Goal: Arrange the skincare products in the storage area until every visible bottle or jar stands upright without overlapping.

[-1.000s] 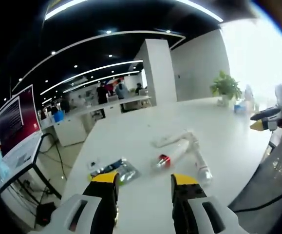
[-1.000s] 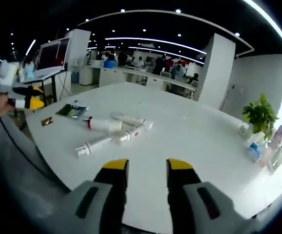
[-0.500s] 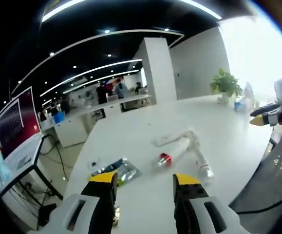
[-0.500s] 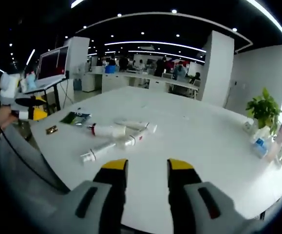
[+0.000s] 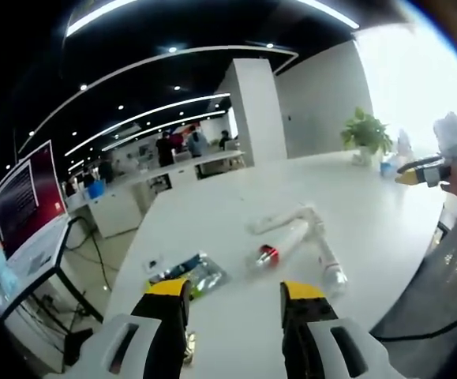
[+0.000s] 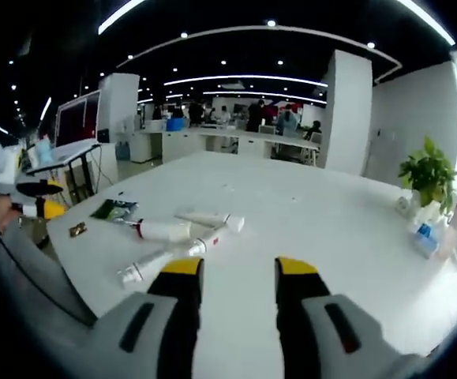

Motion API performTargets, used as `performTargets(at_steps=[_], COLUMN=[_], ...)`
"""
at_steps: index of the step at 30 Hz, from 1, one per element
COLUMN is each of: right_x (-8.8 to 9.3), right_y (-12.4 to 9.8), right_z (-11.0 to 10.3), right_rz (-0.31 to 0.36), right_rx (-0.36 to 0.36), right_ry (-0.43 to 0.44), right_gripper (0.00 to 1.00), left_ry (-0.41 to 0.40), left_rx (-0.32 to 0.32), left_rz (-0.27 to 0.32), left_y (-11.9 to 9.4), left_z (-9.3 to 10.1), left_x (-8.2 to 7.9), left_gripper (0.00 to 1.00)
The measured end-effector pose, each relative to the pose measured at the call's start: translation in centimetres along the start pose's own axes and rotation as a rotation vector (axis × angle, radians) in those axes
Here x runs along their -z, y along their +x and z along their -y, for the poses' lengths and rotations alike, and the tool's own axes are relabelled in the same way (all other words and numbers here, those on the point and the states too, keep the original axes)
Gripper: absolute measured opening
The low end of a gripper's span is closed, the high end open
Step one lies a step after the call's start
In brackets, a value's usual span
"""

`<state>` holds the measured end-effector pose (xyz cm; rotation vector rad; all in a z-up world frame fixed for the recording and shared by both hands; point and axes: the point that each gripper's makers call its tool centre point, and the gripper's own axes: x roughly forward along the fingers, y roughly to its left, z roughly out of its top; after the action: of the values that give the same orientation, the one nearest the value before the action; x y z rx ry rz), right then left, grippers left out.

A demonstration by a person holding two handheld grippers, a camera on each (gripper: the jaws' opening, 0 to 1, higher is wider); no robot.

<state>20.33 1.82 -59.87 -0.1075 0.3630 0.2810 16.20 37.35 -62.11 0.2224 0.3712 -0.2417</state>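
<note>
Since a second ago, the right gripper has been brought lower and nearer the table, so the tubes are seen closer to its jaws. Both grippers are held apart-jawed with nothing between them. The left gripper is held above the near edge. Four tubes are seen lying flat and touching mid-table, a red-capped one among them, with a foil packet beside. A plant is seen at the far end.

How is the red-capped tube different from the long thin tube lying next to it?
The red-capped tube looks thicker and has a red band at its cap end; the long thin tube is slimmer, longer and has a pale cap. The thin one lies nearer the table edge. Both are white and lie flat.
</note>
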Motion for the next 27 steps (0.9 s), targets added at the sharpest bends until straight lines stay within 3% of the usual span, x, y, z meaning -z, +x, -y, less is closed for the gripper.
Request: performTargets(at_steps=[6,22,27], right_x=[-1.7,-3.9,-3.7], right_y=[1.5,4.3,5.4], right_z=[0.2,-0.3,-0.3], right_rz=[0.039,0.064,0.056], right_rx=[-0.02,-0.056,-0.07], right_ry=[-0.037,-0.113,-0.091], right_gripper=[0.38,0.39,0.4], left_ry=[0.004,0.022,0.044], left_rx=[-0.01,-0.016,-0.019], left_rz=[0.003,0.001,-0.003], left_y=[-0.1,-0.1,-0.2], left_z=[-0.2,-0.3,-0.2], left_x=[0.0,0.0,0.0], left_gripper=[0.48,0.48,0.48])
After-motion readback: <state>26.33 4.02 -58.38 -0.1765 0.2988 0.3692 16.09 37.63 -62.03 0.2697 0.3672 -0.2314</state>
